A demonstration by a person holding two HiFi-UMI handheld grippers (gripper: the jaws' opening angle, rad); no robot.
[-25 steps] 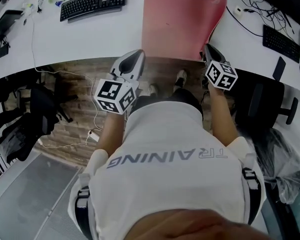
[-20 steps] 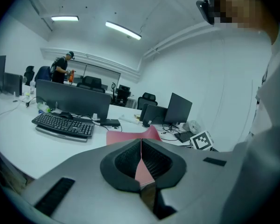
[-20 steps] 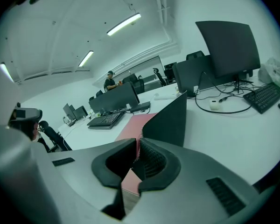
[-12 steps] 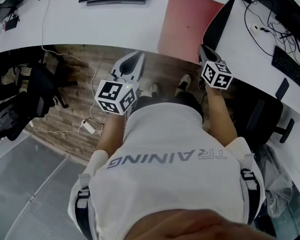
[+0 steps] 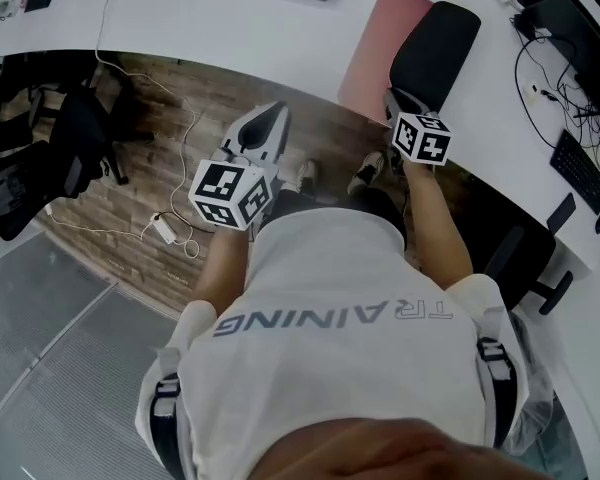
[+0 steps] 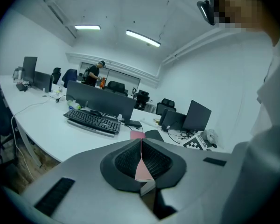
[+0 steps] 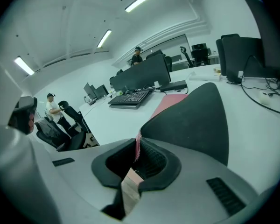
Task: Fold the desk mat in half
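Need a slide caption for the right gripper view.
Right gripper shut on the edge of the desk mat, black underside raised above the white desk, pink top beyond.

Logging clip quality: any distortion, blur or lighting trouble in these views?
Head view: evenly lit and sharp, the desk edge bowed by the lens, the desk mat clear. Left gripper view: heavy fisheye, dark corners, bright ceiling lights. Right gripper view: same fisheye, the mat's black underside crisp, no motion blur.
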